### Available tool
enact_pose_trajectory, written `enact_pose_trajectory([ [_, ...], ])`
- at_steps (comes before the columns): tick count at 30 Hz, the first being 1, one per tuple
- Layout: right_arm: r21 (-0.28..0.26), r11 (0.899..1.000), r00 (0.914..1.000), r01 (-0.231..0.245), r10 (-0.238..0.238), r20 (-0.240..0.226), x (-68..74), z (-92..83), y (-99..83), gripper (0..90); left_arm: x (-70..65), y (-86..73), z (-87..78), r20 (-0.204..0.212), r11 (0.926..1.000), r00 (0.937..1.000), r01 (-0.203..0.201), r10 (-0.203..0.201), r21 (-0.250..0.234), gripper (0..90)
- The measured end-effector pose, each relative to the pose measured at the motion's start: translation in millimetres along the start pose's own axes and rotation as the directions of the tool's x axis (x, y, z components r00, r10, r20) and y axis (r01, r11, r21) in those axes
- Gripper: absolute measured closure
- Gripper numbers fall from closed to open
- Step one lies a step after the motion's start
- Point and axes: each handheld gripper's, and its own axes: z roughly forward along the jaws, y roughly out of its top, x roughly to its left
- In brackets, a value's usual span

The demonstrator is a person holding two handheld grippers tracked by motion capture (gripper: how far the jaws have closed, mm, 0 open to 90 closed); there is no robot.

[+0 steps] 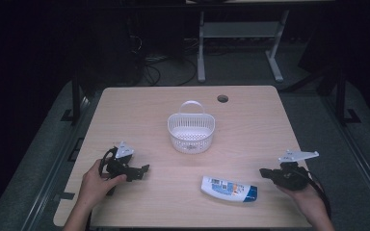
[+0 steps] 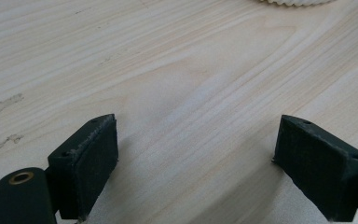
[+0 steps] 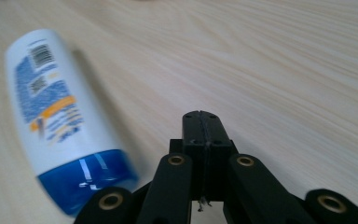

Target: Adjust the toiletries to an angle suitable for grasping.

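One bottle [image 1: 229,189], one basket [image 1: 191,131], two grippers on the table [image 1: 139,110]
Bottle lies flat on its side at the near edge, cap toward the right gripper [image 1: 265,172], just beside it, not touching; that gripper's jaws are pressed together, empty. Left gripper [image 1: 144,169] sits well apart from the bottle, jaws spread wide, empty. Left gripper view cuts the basket to a sliver of rim; label text blurred

We see our left gripper [image 2: 196,154] low over the pale wood table [image 2: 177,74], its two black jaws spread wide with nothing between them. A scalloped white rim of the basket [image 2: 291,2] peeks in at the top edge.
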Motion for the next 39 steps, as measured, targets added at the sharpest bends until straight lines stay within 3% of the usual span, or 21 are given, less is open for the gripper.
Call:
enact_pose_trajectory([
  [9,0.005,1.000,0.9944,-0.004,0.005,-0.106,16.5,-6.2,-2.8,89.7,-0.1,0.1,-0.1,-0.001,1.0000,1.0000,-0.001,0.001,0.002,12.9],
  [23,-0.008,0.998,0.9872,0.055,-0.055,-0.150,45.6,-14.8,-14.8,89.7,0.1,0.1,-0.2,-0.001,1.0000,1.0000,-0.004,0.004,0.003,13.0],
  [31,0.008,0.998,0.9818,0.056,-0.054,-0.182,53.6,-8.5,-24.1,89.7,0.1,0.1,-0.3,-0.001,1.0000,1.0000,-0.004,0.004,0.004,13.0],
  [39,0.023,0.998,0.9825,0.057,-0.052,-0.179,53.3,-3.6,-28.8,89.7,0.1,0.1,-0.3,-0.001,1.0000,1.0000,-0.004,0.004,0.005,13.0],
])
